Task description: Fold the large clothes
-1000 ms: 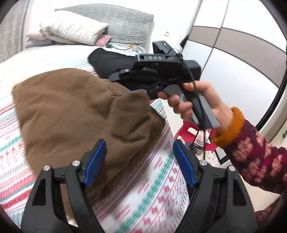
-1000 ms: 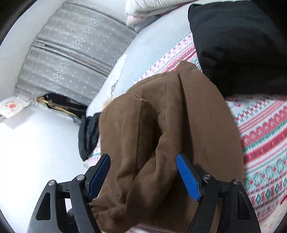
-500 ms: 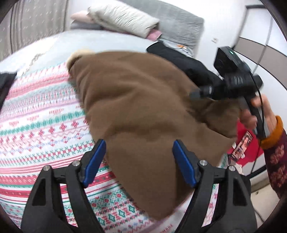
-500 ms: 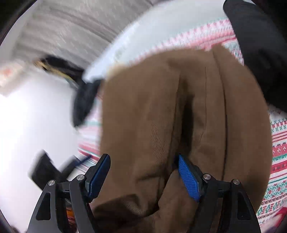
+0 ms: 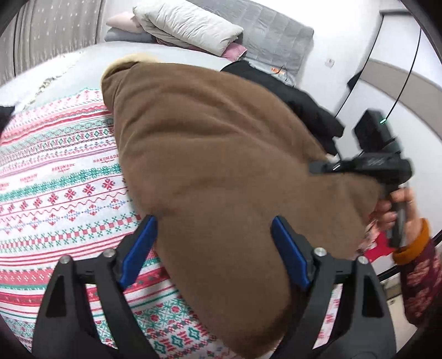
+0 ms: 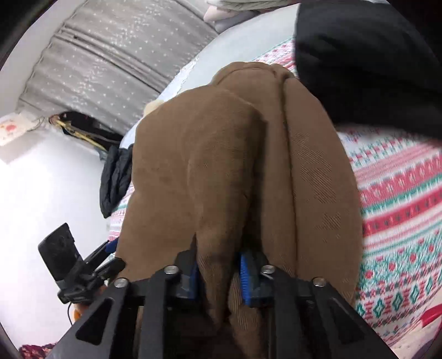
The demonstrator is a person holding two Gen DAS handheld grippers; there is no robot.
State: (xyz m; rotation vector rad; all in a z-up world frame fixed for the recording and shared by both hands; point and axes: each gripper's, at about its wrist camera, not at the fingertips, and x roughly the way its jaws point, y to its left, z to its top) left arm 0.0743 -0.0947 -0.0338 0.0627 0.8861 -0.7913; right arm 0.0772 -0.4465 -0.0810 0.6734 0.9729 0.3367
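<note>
- Now, the bed fills both views, its red, green and white patterned blanket running to the near edge and a plain grey sheet toward the head end.
- The brown coat lies across the middle of that blanket, its pale furry collar toward the head end, its lower part draping over the bed's near edge.
- A black garment sits just beyond the coat, toward the head end, touching its far side.
- Pillows are piled at the head of the bed.
- Left gripper: jaws spread wide and have just been widening, the coat's near fold between the blue pads, not pinched.
- Right gripper: jaws have just been closing and are clamped on a bunched ridge of the coat, blue pads pressed into the cloth.
</note>
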